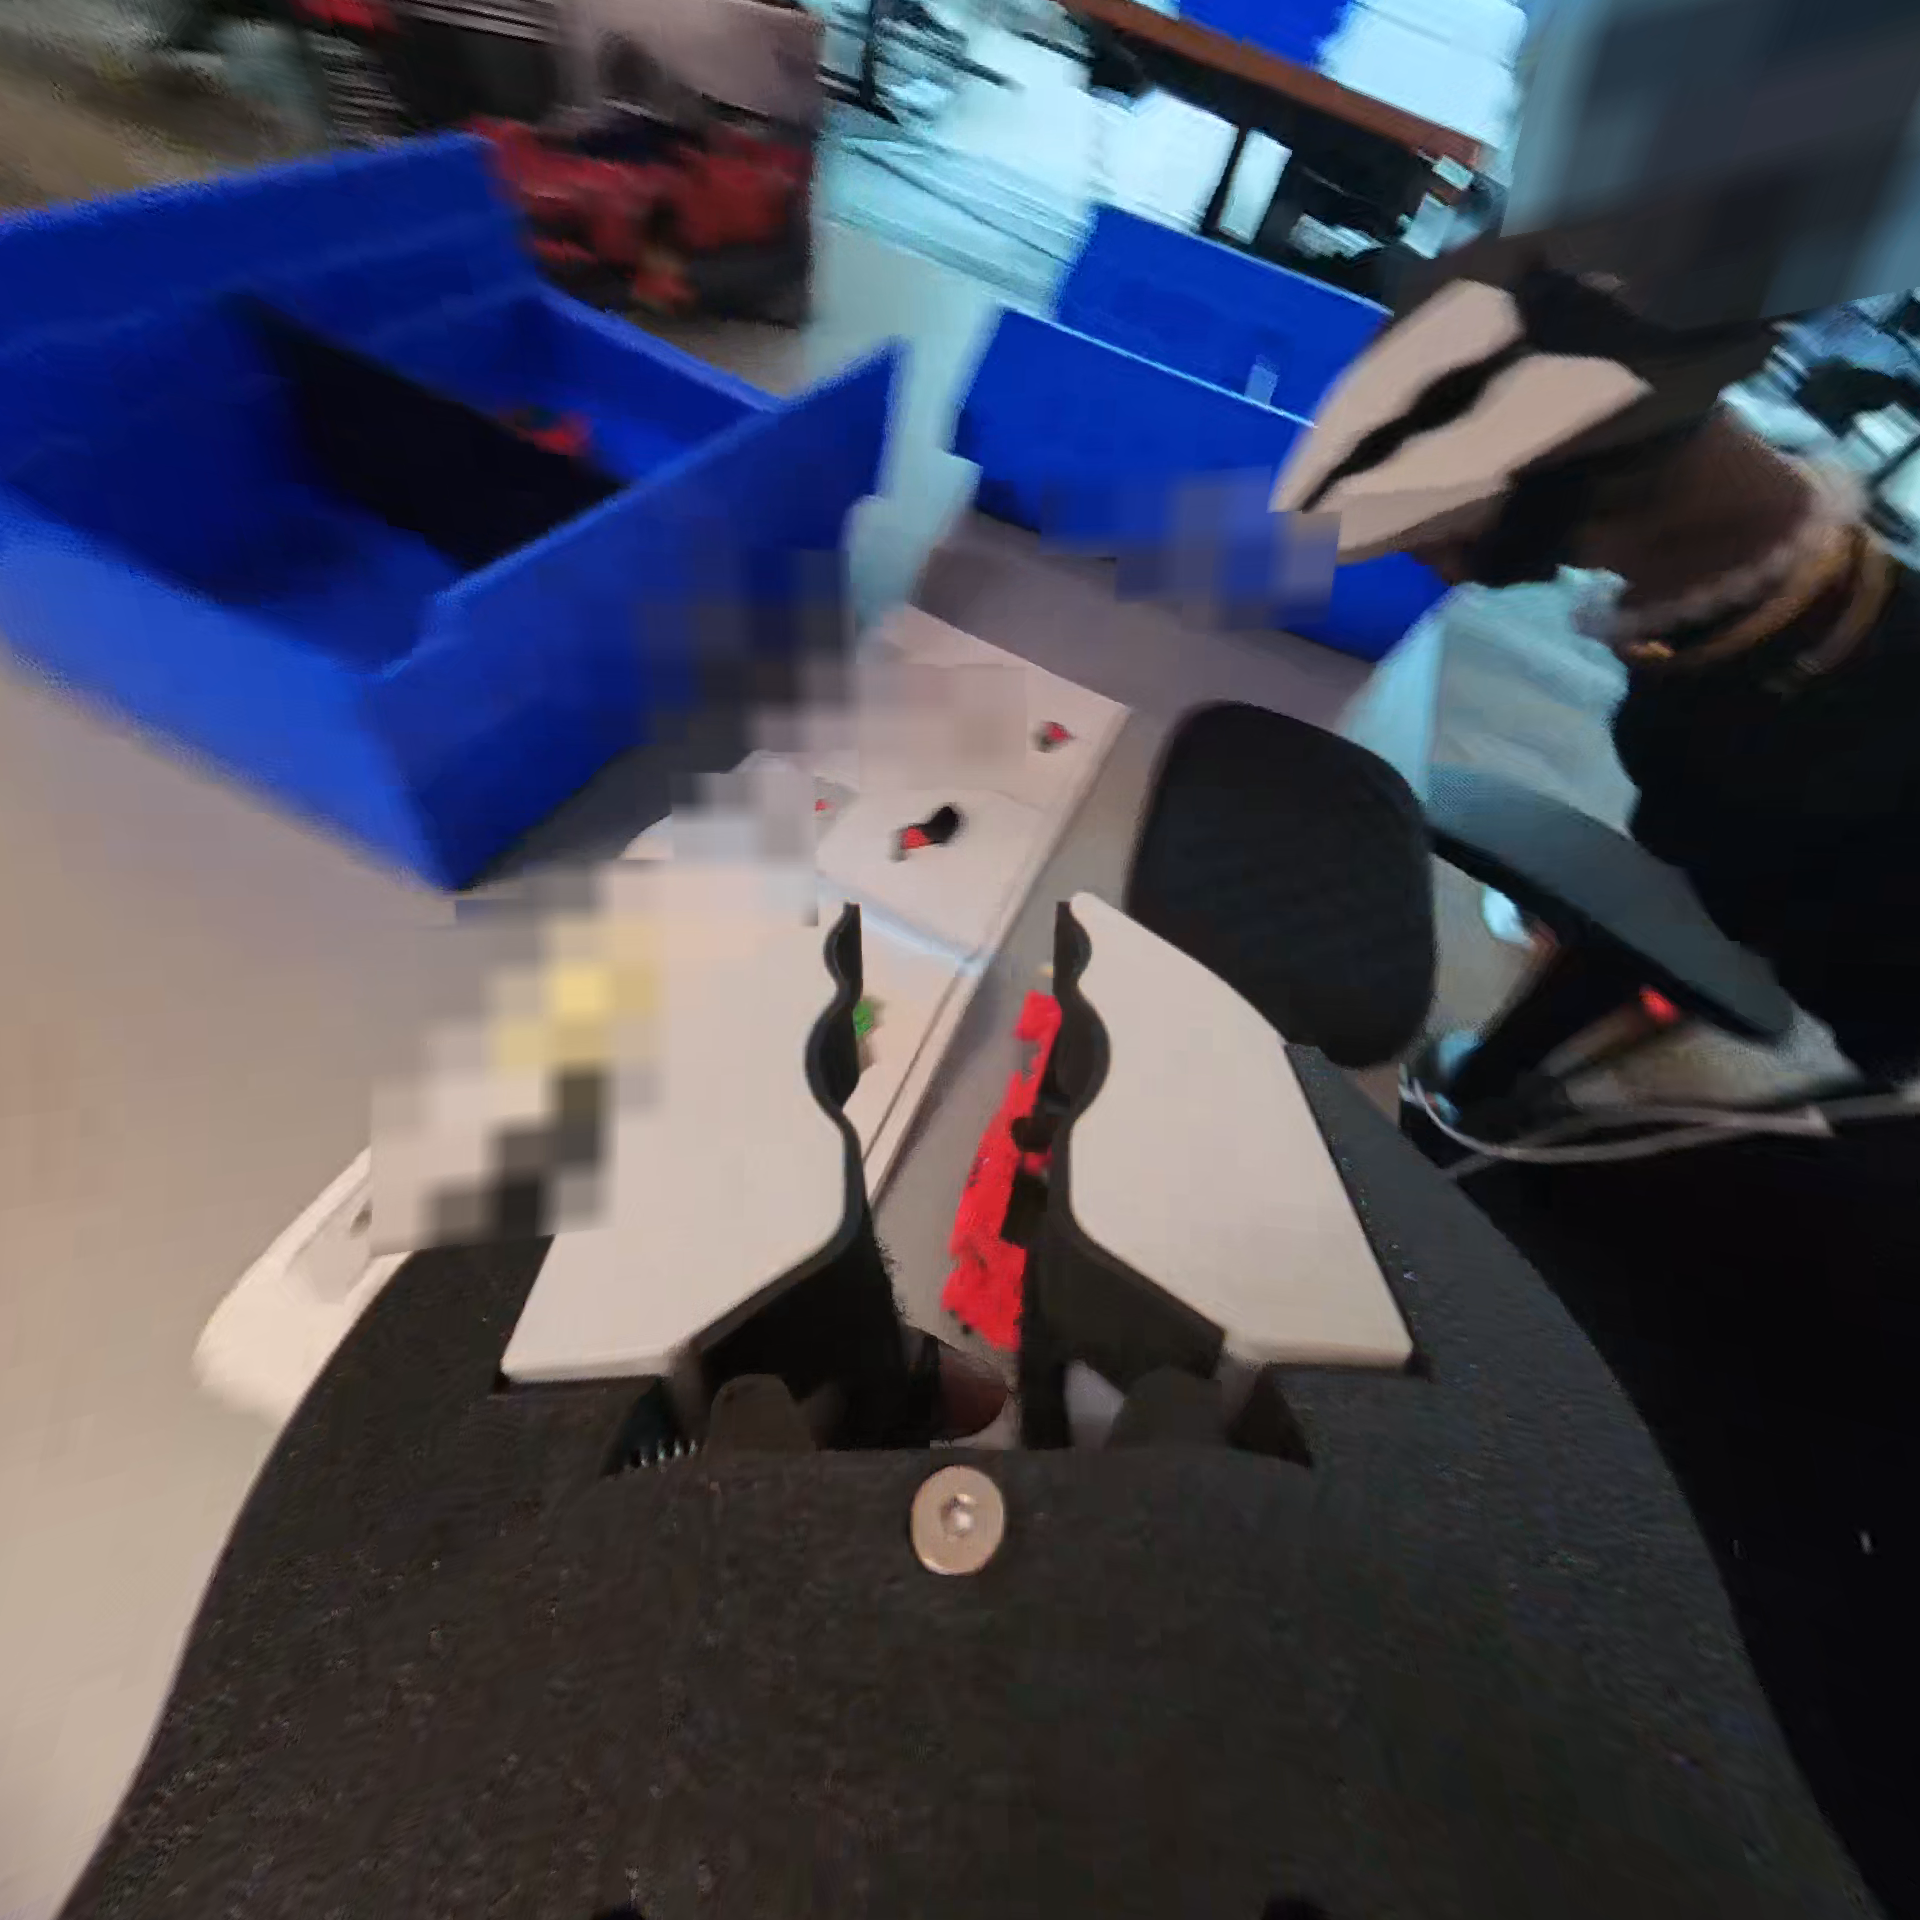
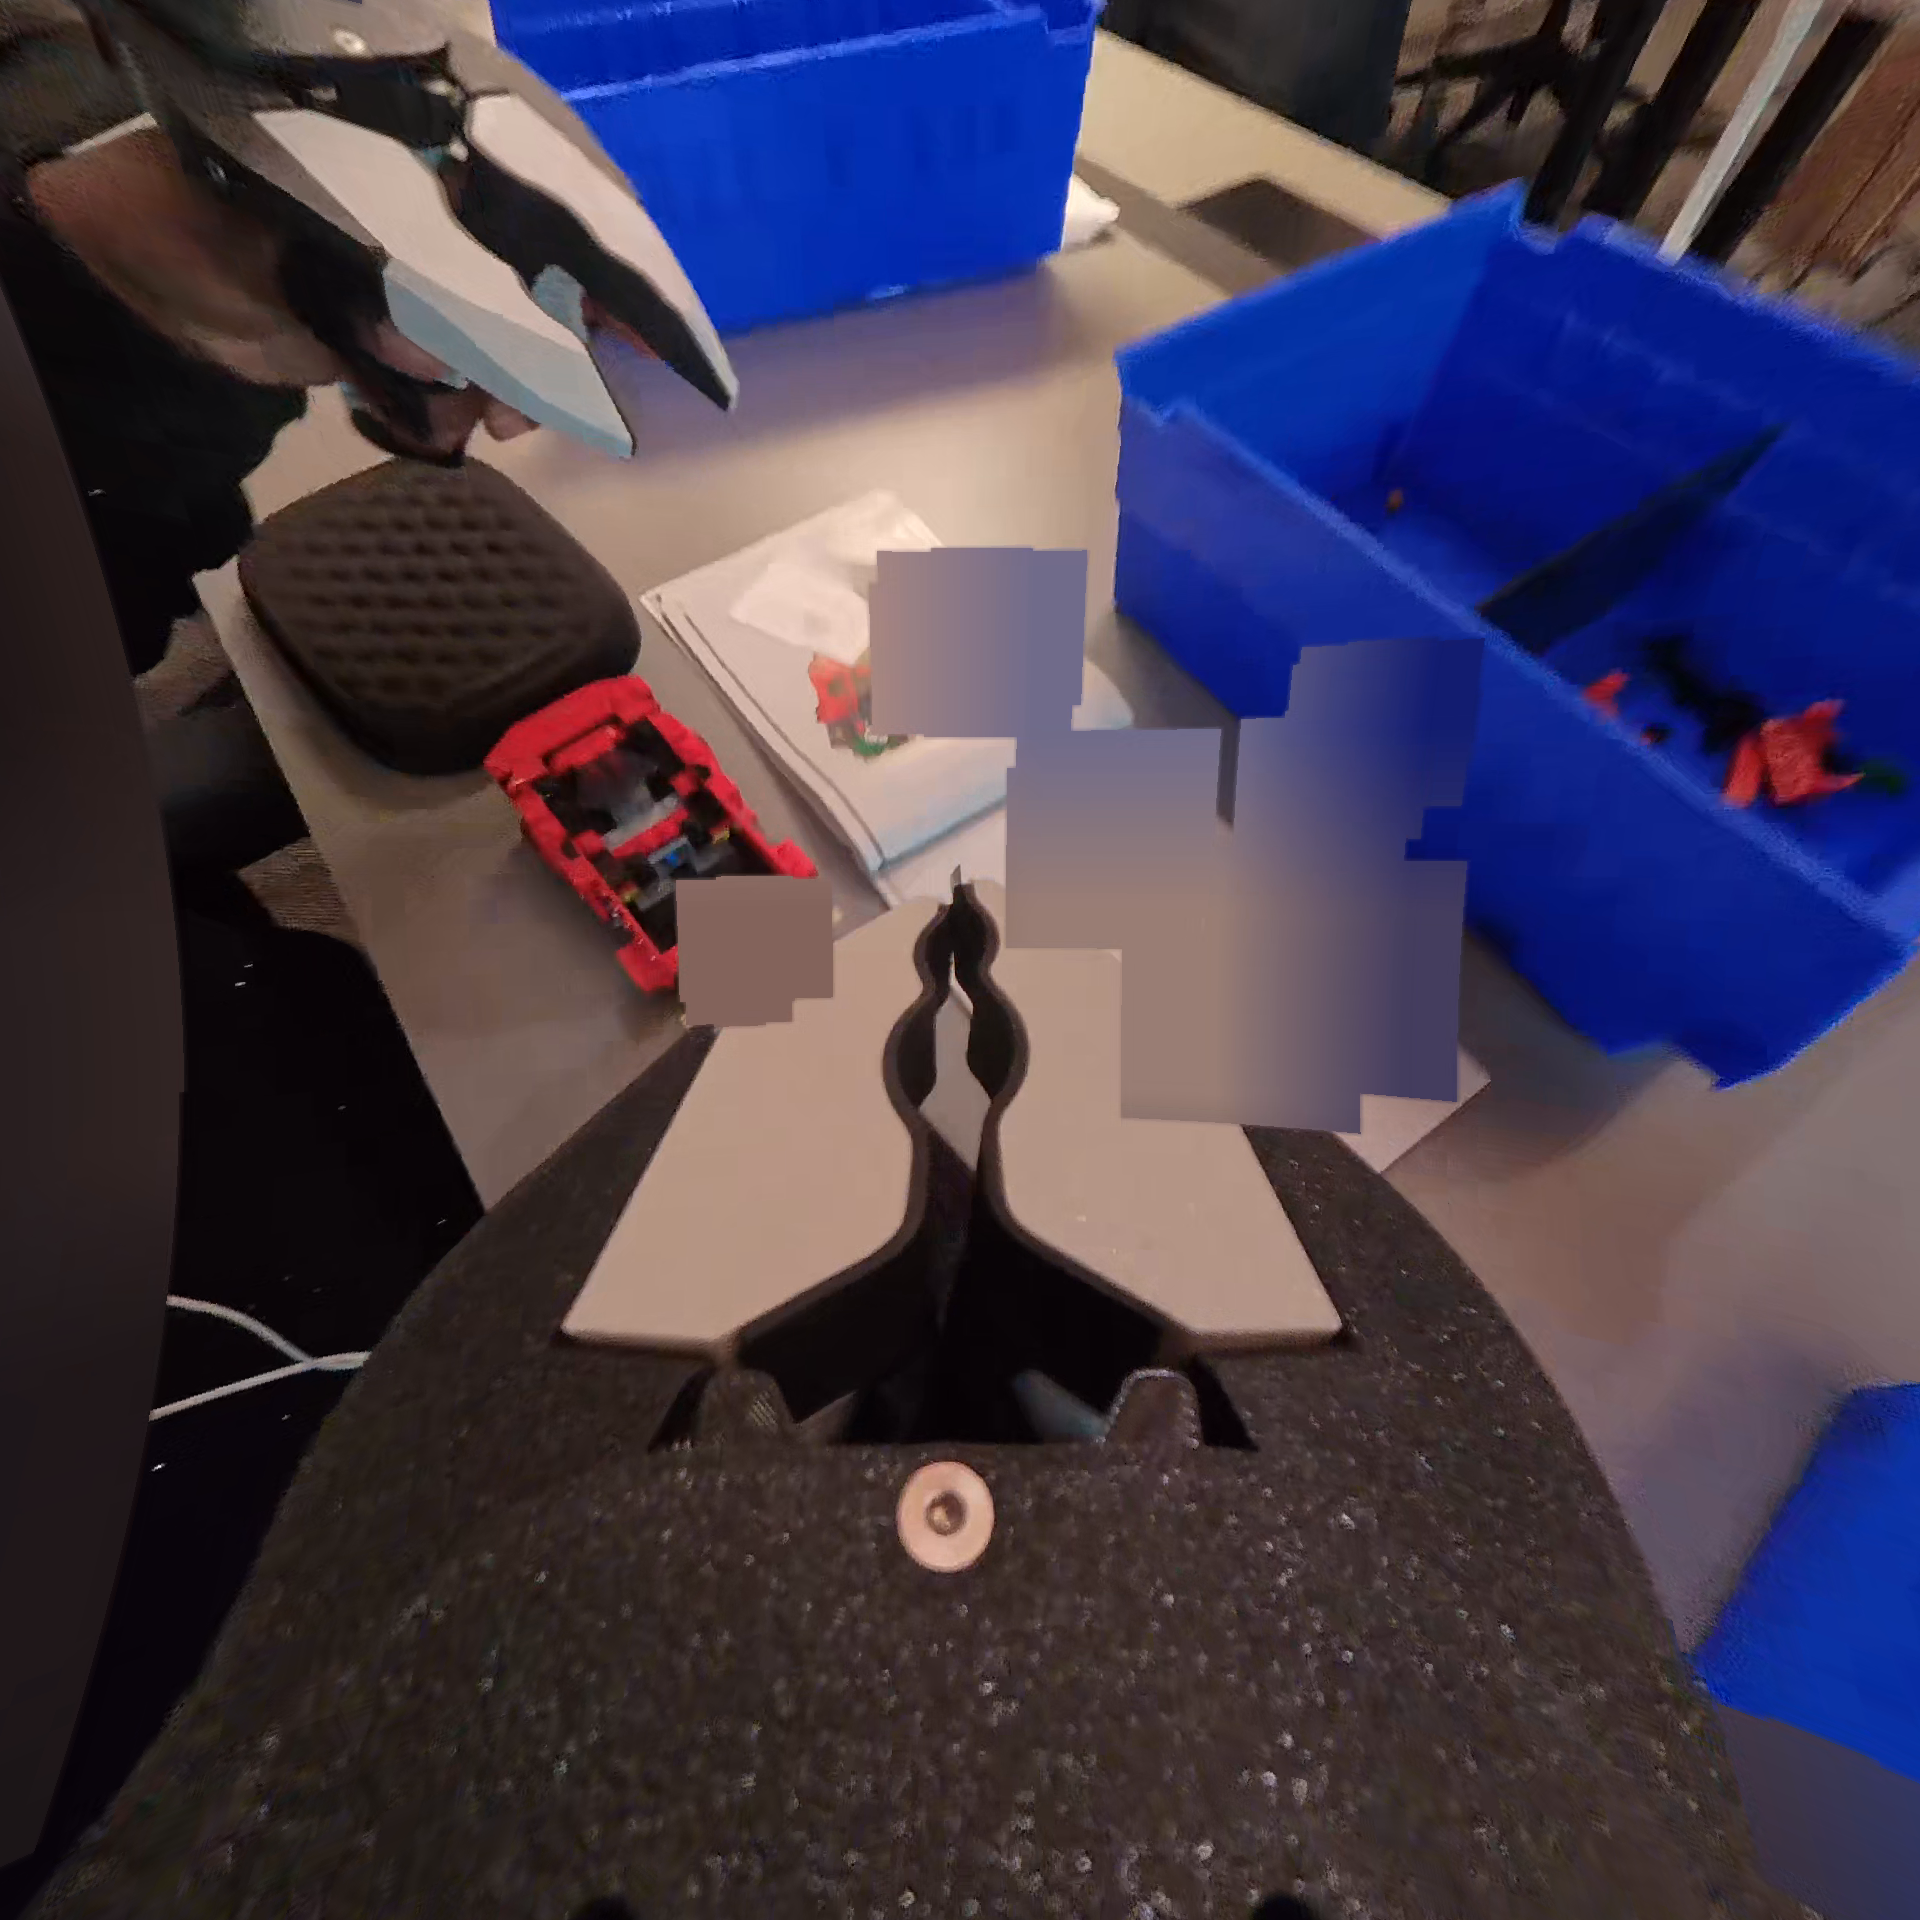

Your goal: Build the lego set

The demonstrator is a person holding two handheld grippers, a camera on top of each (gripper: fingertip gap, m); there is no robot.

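Hovering above the grey table (image 2: 499, 1049), both grippers look empty, so I read this as a pause between pieces: one to be fetched, or the page consulted.

Right gripper (image 2: 961, 914): fingertips pressed together, nothing between them that I can see. It points at the open instruction booklet (image 2: 790, 665), partly masked by blur patches.

Left gripper (image 1: 956, 920): jaws parted, nothing clamped. In its own view the red car shows through the gap, but the right wrist view shows this gripper raised well above the table, so no contact.

Task's thing: a part-built red lego car (image 2: 634, 821), chassis open on top, lying just beside the near table edge, next to the black chair headrest (image 2: 436, 613) and close to the booklet.

Farther right, a divided blue bin (image 2: 1351, 582) holds loose red and black pieces (image 2: 1756, 748) in one compartment. Another blue bin (image 2: 831, 156) sits at the back.

Next move, as I judge it: the right gripper opens, reaches over the bin wall and divider, and pinches one small piece.

Room: bare table lies between car and back bin. The car sits close to the drop-off, so press down on it, not outward.
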